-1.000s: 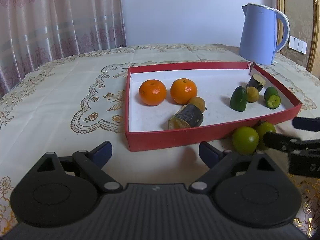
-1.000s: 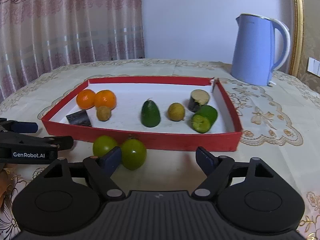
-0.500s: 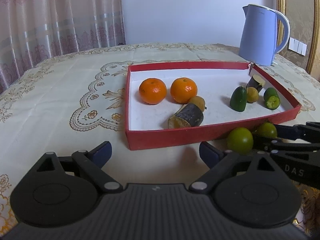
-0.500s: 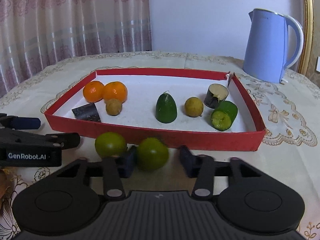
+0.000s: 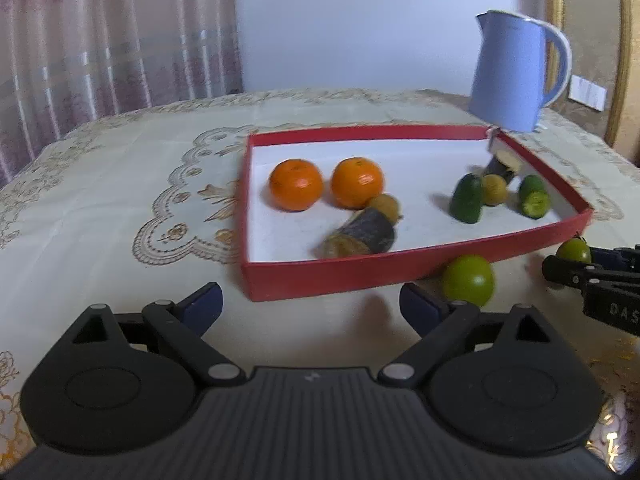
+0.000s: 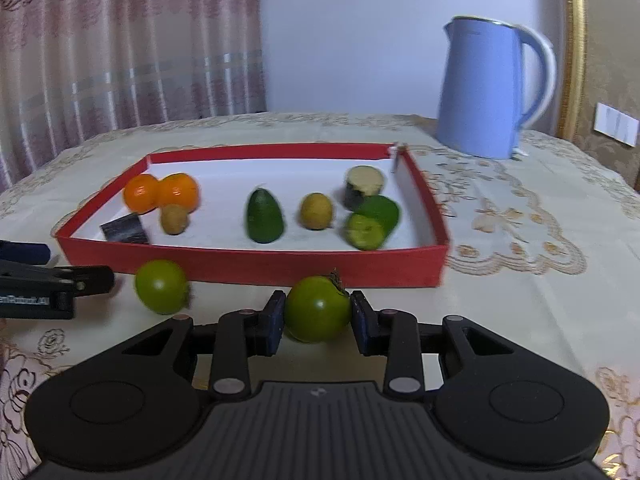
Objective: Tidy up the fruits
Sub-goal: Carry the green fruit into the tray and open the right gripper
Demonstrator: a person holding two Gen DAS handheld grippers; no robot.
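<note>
The right gripper (image 6: 318, 322) clamps a green tomato (image 6: 317, 309) at its widest girth, just outside the red tray (image 6: 256, 270). Round, smooth and likely firm, it could slip under a hard squeeze. The left gripper (image 5: 310, 306) waits wide open, empty.

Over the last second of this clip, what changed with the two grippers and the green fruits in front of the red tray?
The right gripper moved in and closed on the stemmed green fruit, which a second ago sat loose beside its left finger. The left gripper stayed open and empty, barely shifting. The other green fruit remains on the tablecloth, and everything inside the red tray kept its place.
</note>
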